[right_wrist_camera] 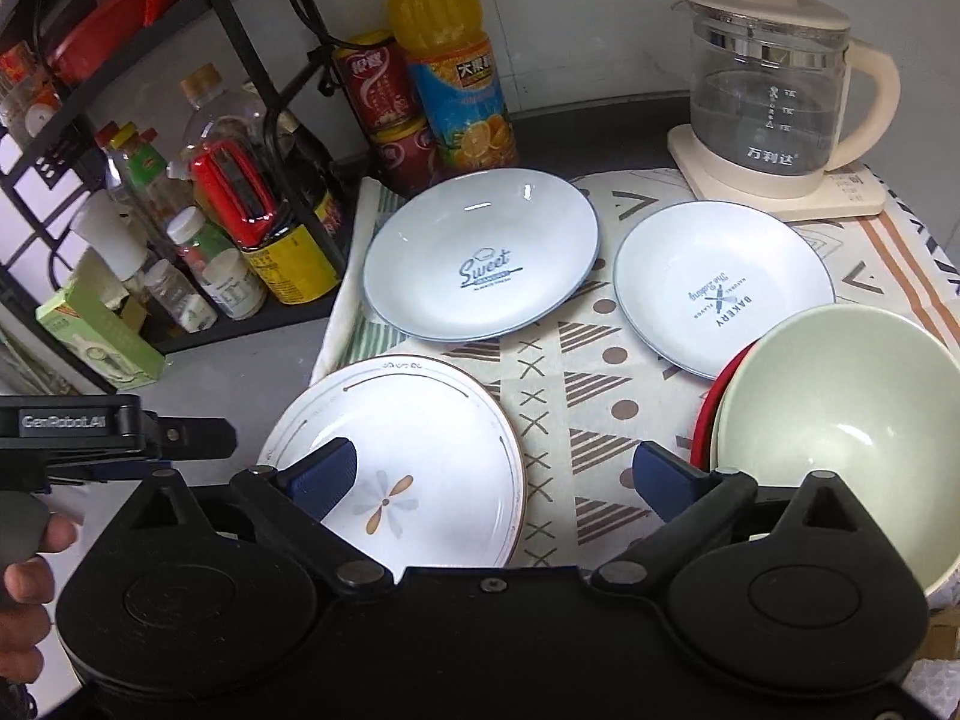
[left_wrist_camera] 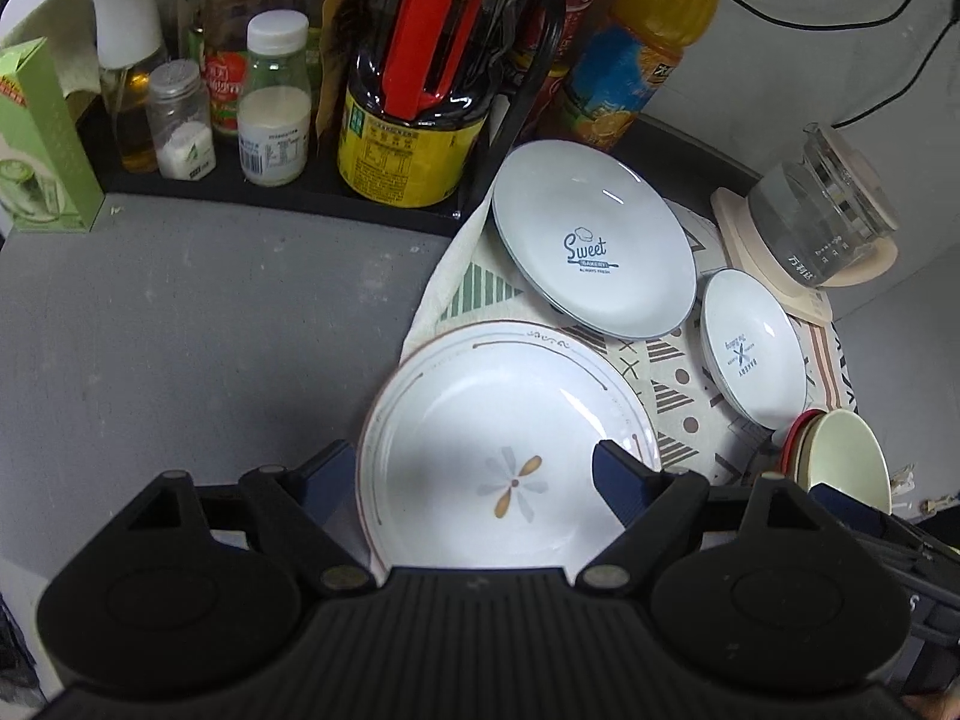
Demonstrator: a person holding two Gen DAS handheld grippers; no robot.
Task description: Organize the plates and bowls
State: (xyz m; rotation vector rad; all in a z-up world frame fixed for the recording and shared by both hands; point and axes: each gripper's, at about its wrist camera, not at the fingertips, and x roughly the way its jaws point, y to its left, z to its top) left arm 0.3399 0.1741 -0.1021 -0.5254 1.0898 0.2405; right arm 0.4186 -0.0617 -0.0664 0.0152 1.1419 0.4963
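My left claw (left_wrist_camera: 474, 474) is spread wide and grasps nothing; its blue fingers (left_wrist_camera: 621, 480) straddle the white round plate with the flower motif and thin brown rim line (left_wrist_camera: 480, 450), one finger beyond the plate's left rim and one above its right side. My right claw (right_wrist_camera: 495, 477) is likewise released and empty, its left finger above that same flower plate and its right finger just beside the pale green bowl (right_wrist_camera: 840, 438), which is nested in a red one (right_wrist_camera: 711, 414).

The step in hand, I judge, is taking the flower plate. To do it well I should come in low at its near rim, slip one finger under the lip and one over, and clench there, since a shallow glazed plate could slide.

Being round, the plate has no long axis; it lies flat, face up, and its scroll mark points away from me towards the pale blue "Sweet" plate (left_wrist_camera: 594, 240). The flower plate sits at the left edge of the patterned cloth (right_wrist_camera: 576, 420) on the grey bench (left_wrist_camera: 210, 330). The smaller "Bakery" plate (right_wrist_camera: 723, 288) lies right of the "Sweet" plate, apart from it.
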